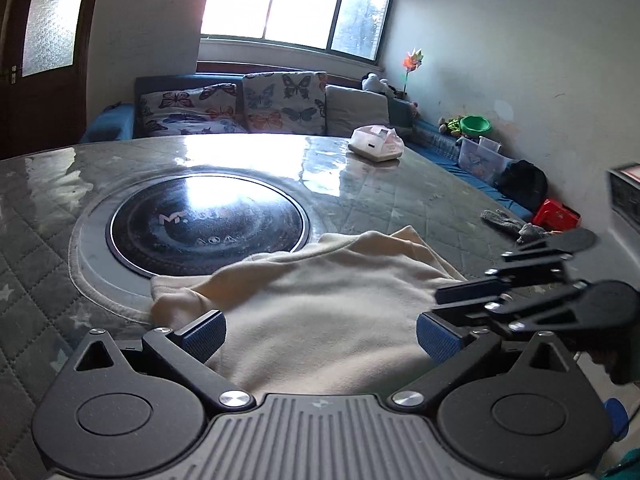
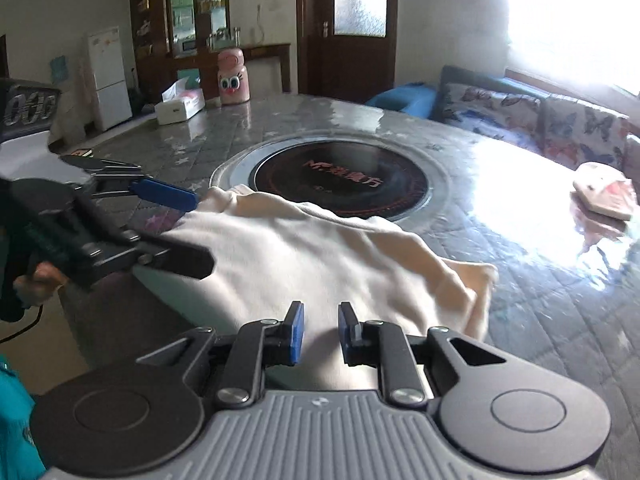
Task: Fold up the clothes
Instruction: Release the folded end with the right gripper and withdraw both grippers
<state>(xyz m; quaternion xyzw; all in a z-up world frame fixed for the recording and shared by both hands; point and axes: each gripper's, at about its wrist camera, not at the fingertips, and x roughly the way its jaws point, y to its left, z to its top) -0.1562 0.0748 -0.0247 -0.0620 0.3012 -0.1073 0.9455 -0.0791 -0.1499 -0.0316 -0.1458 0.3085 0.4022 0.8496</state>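
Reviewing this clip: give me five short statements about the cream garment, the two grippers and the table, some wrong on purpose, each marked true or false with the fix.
1. The left gripper is wide open over the cream garment. True.
2. The right gripper has its fingers pressed fully together. False: a narrow gap shows between them, with cloth behind it.
3. The garment overlaps the round black cooktop set in the table. True.
4. The garment is dark blue. False: it is cream.
5. A pink bottle with cartoon eyes stands on the table's far side. True.
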